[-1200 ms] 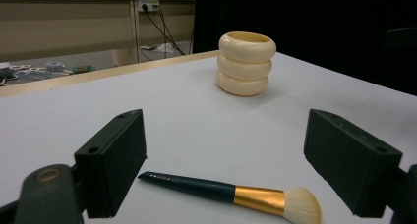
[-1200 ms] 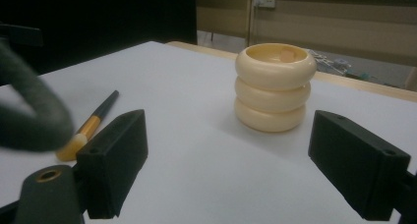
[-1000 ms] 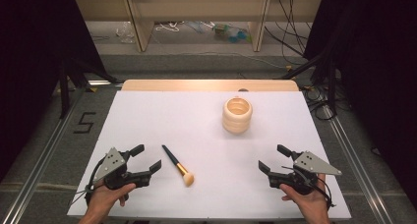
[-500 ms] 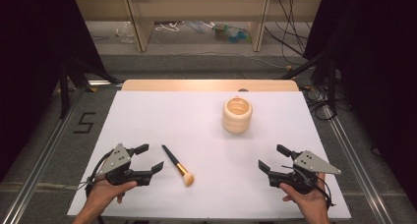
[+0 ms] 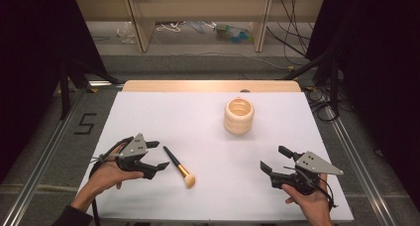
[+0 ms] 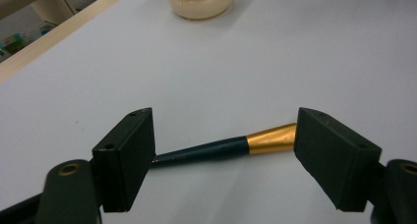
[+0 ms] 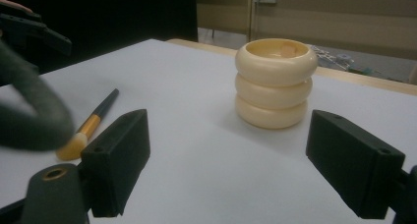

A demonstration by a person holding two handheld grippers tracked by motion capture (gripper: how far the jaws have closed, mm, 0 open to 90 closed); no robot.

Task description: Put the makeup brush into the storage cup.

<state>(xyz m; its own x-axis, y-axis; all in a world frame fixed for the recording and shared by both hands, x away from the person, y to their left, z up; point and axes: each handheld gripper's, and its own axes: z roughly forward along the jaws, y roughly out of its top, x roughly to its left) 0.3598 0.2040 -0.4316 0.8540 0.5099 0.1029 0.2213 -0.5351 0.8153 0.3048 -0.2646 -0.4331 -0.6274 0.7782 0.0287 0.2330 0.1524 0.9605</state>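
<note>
A makeup brush [image 5: 179, 167] with a dark handle, gold ferrule and tan bristles lies flat on the white table, left of centre. My left gripper [image 5: 159, 155] hovers just left of its handle, open. Its jaws have just been closing a little. In the left gripper view the brush [image 6: 221, 149] lies crosswise just beyond the two pads [image 6: 125, 155], which do not touch it. A cream ringed cup [image 5: 239, 116] stands upright at the back centre. My right gripper [image 5: 272, 157] is open near the front right and holds nothing. It faces the cup [image 7: 275, 84].
The white sheet [image 5: 208, 206] covers the table, with a wooden edge [image 5: 210, 85] at the back. Metal rails [image 5: 44, 161] run along both sides. Cables and shelving legs lie on the floor beyond the table.
My left gripper has moved right and a little up, closer to the brush handle, with its jaws slightly narrower. The right gripper, brush and cup have not moved.
</note>
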